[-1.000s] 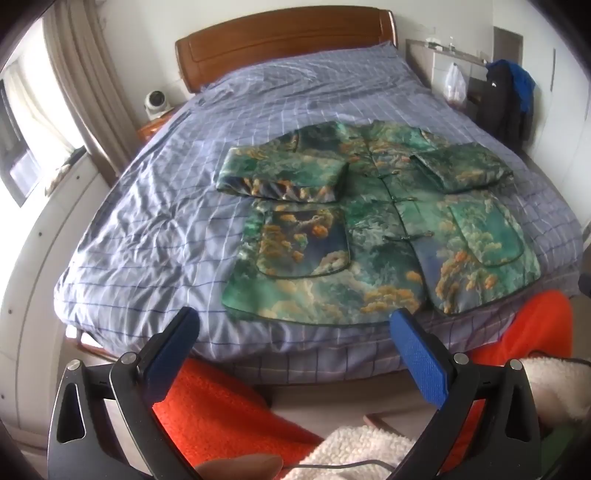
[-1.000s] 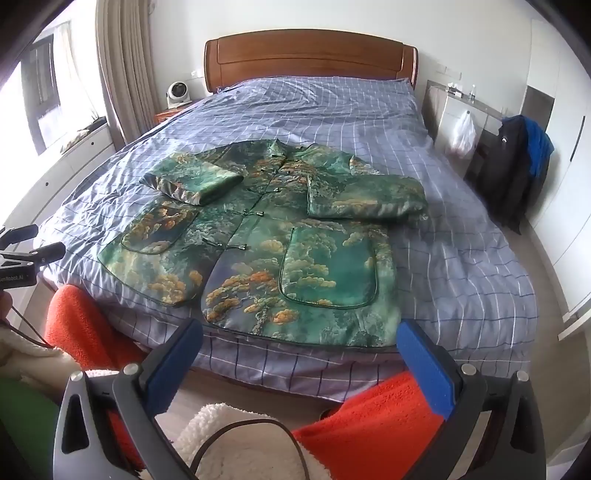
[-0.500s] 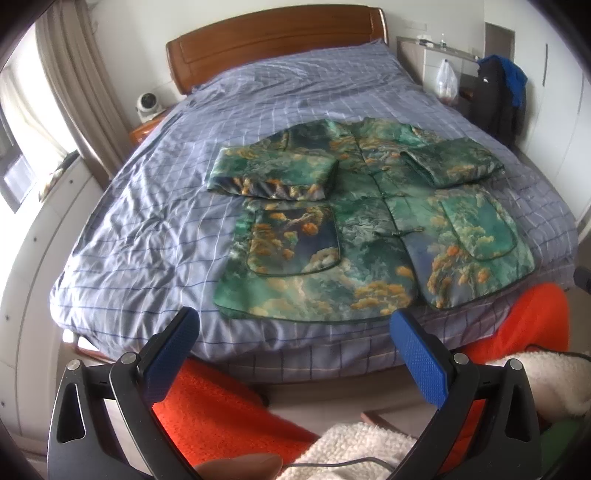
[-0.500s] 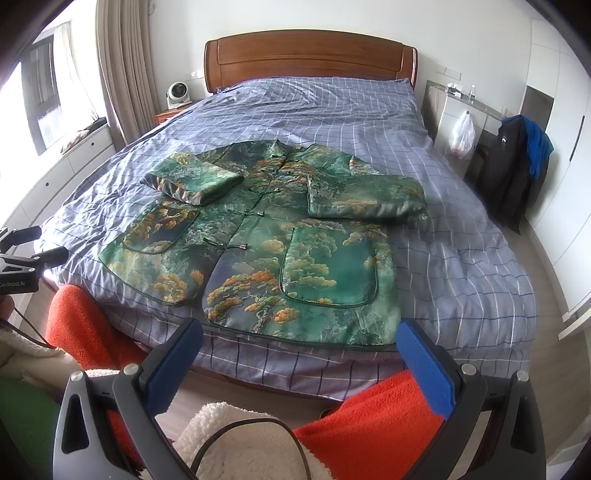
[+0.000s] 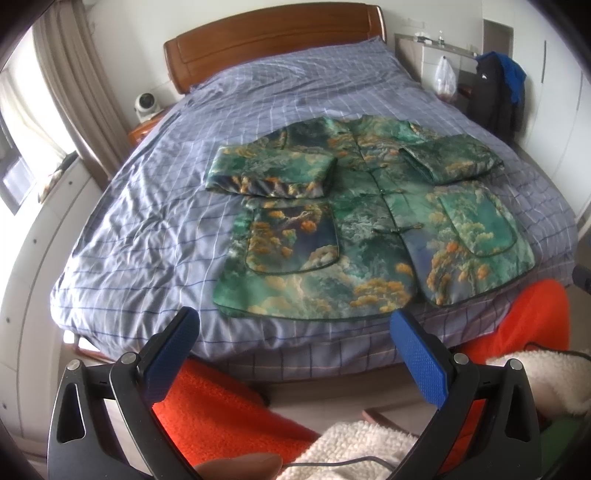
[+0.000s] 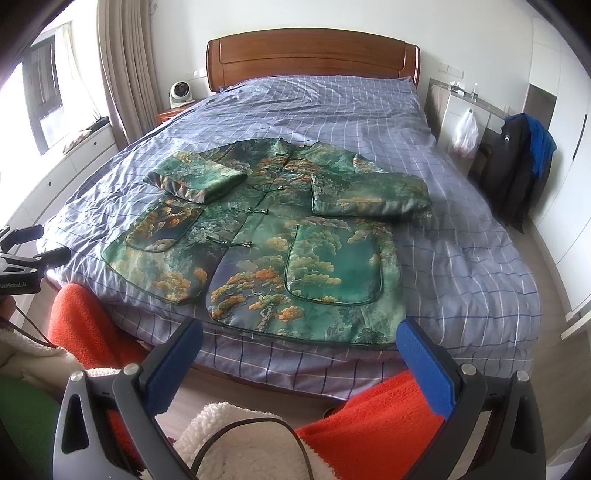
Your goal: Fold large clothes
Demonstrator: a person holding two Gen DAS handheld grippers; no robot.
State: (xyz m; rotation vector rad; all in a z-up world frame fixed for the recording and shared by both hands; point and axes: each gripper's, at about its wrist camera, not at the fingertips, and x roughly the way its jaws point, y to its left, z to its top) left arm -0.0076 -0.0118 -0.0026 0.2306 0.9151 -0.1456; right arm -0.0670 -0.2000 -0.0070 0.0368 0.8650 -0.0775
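a: with both sleeves already folded in, where's your jacket [image 5: 369, 229]?

b: mid-frame on the bed [image 5: 155, 236]. your left gripper [image 5: 295, 354] and right gripper [image 6: 299, 354] hang spread wide, empty. next, probably pinch the hem corners.

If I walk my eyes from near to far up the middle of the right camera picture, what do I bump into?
right gripper → hem of the green jacket → its frog buttons → its collar → bare checked bedspread → wooden headboard → white wall.
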